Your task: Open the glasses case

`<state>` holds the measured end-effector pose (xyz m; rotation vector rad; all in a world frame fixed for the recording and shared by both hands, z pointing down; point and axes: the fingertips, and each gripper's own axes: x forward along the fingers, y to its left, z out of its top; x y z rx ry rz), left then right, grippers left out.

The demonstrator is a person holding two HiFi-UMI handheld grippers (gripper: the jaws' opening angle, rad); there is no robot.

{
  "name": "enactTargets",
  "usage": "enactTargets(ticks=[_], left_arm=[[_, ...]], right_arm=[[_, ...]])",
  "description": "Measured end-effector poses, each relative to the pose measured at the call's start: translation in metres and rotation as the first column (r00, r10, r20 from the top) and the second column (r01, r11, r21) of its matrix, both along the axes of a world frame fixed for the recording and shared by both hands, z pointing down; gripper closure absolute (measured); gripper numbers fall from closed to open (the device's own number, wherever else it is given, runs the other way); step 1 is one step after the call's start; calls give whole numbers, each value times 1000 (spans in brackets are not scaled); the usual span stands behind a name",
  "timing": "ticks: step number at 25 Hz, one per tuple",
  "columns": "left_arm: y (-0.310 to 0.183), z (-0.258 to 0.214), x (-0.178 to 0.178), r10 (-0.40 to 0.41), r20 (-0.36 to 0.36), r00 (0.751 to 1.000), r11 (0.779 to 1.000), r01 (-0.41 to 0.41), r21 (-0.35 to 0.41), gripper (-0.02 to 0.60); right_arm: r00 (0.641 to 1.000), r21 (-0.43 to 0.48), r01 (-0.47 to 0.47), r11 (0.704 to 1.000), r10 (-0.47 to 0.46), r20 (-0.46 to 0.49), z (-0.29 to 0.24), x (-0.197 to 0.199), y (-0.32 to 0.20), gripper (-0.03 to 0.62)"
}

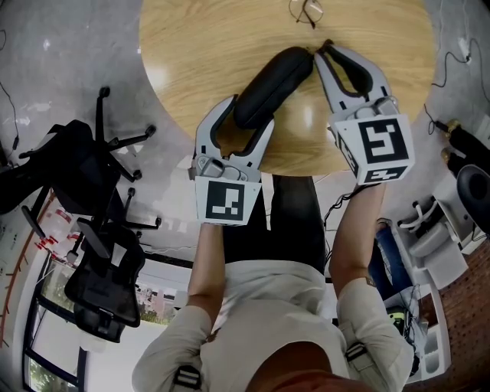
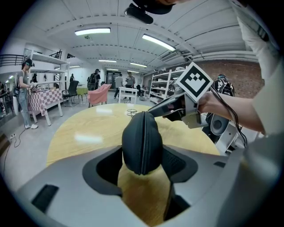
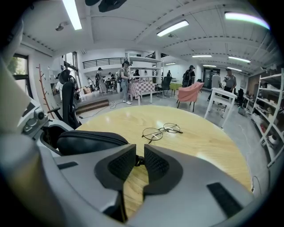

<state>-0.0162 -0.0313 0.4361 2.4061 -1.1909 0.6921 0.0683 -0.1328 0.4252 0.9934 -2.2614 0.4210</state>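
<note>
glasses case (image 1: pixel 272 80): black oblong, zip seam | table (image 1: pixel 191 46): round glossy wood

Left gripper (image 1: pixel 249 115) points toward 1 o'clock, its jaws wide and clamped on the case (image 1: pixel 285 70). Right gripper (image 1: pixel 321 50) points toward 11 o'clock, jaws slightly apart.

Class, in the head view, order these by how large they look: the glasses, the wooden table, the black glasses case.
1. wooden table, though cropped at the top.
2. glasses case.
3. glasses, clearly smallest.
</note>
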Motion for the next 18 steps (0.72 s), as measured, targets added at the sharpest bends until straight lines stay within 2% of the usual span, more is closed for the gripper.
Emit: enactTargets(ticks=[8,13,18], left_arm=[[0,1,1,5,0,1000,1000,-5,5,301],[0,-3,2,12,-4,1000,1000,-12,11,301],[1,-12,1,26,-8,1000,999,-26,30,288]], right_arm=[[1000,32,7,999,-8,22,-12,-5,2,507],[996,77,51,996,-57,71,-34,-27,6,468],[993,79,101,992,-105,53,-36,-41,14,454]])
